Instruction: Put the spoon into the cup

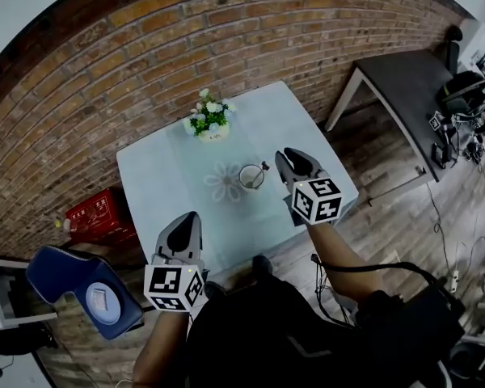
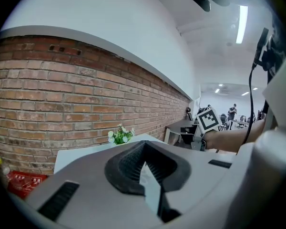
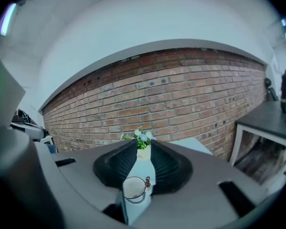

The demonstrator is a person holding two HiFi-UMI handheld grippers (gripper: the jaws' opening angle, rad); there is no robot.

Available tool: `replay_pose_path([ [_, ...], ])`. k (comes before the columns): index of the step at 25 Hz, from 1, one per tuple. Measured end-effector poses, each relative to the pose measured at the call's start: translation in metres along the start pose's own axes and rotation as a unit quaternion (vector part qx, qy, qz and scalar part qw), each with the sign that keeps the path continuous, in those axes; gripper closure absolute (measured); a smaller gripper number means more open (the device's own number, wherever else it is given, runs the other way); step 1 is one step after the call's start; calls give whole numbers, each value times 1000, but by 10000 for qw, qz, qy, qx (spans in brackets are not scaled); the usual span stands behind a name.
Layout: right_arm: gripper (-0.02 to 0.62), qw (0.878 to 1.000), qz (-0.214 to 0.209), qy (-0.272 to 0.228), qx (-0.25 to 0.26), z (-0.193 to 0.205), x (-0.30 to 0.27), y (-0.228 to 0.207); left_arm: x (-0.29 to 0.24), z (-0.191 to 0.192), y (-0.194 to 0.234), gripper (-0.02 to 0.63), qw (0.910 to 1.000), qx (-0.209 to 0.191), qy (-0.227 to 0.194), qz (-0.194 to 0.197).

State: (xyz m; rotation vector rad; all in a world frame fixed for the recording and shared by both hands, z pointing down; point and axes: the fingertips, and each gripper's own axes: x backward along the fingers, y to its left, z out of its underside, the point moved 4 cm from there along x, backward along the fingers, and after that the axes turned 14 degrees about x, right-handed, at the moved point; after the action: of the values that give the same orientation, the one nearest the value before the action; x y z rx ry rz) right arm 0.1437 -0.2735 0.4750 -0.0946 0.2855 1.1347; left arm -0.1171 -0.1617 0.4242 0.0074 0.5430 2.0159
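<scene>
- The spoon [image 1: 263, 166] stands in the cup [image 1: 250, 177] at the middle of the table [image 1: 158, 176]. It leans, its handle end up over the cup's right rim.
- Right gripper [image 1: 288, 158]: beside the cup, jaws narrowly apart, empty.
- Left gripper [image 1: 189, 218]: at the table's near edge, jaws together, empty.

finding no word or number clear enough for reading; making out only a dark smudge of print on the white flower pot [image 1: 213, 135], too small; catching pale marks on the red crate [image 1: 101, 214], equally illegible; seeing square black-and-white code markers, without letters, on the cubes of the left gripper [image 1: 191, 217] and right gripper [image 1: 283, 157]
</scene>
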Motion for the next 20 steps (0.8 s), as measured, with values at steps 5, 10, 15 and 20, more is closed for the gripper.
replay_pose_path([
  [5,529,9998,74,-56,153,-18,22,11,3,-6,1,597,9998,3,-61,186],
  [10,546,9994,115,-152,274,-38,45,22,5,-14,7,597,9997,-65,-122,207],
  [15,577,9985,434,-174,276,-46,67,26,6,-21,6,597,9992,-120,-201,332],
  [20,577,9978,577,-139,286,-51,80,32,6,-25,8,597,9987,-65,-224,462],
])
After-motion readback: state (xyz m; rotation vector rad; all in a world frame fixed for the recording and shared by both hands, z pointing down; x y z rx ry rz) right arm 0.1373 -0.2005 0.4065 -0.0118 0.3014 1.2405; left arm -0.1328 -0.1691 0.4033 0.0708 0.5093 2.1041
